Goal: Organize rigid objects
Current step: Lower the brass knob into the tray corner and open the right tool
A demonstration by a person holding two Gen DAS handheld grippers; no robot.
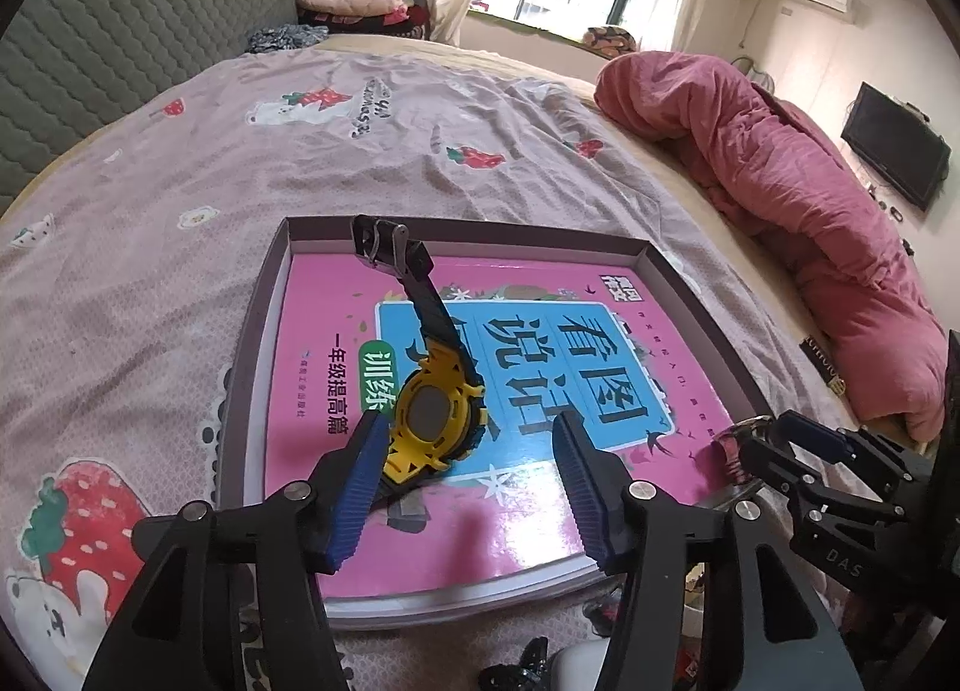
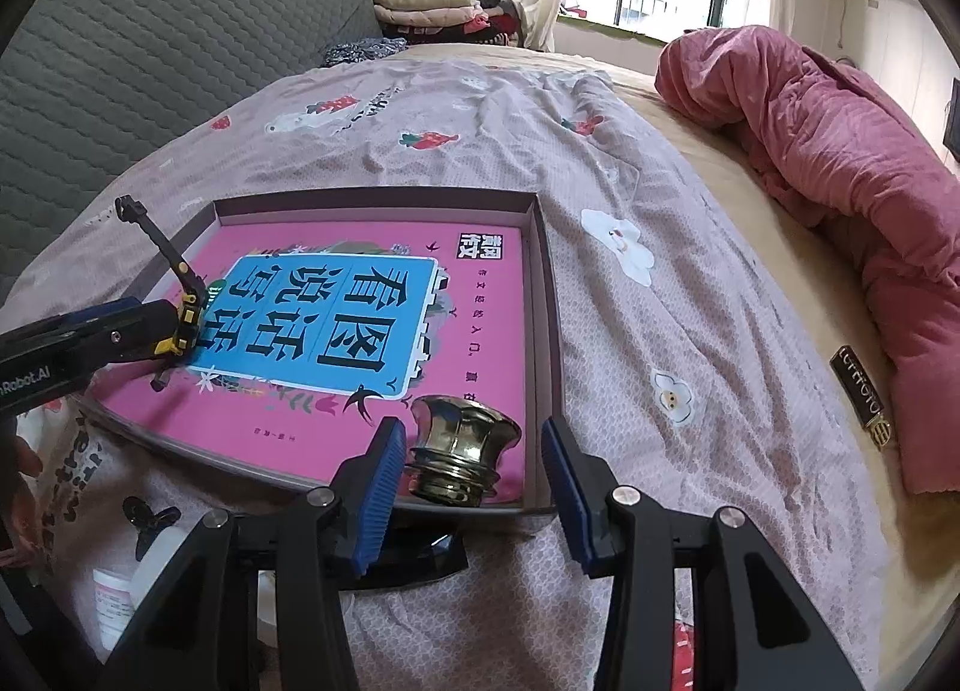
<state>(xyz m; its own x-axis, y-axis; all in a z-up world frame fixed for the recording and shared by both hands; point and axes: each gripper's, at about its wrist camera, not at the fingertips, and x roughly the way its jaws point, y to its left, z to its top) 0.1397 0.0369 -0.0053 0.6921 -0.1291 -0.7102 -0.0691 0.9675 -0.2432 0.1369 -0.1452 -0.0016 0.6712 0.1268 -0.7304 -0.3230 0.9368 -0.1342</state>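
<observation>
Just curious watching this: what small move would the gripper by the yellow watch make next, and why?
Probably the left gripper backs straight away: its jaws stand open, and the yellow watch already lies on the pink book in the box.

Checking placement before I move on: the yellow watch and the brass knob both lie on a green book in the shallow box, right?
Not quite: the book is pink with a blue title panel, not green. Both wrist views show it. The rest holds: the yellow watch and the brass knob lie on it inside the shallow box.
</observation>
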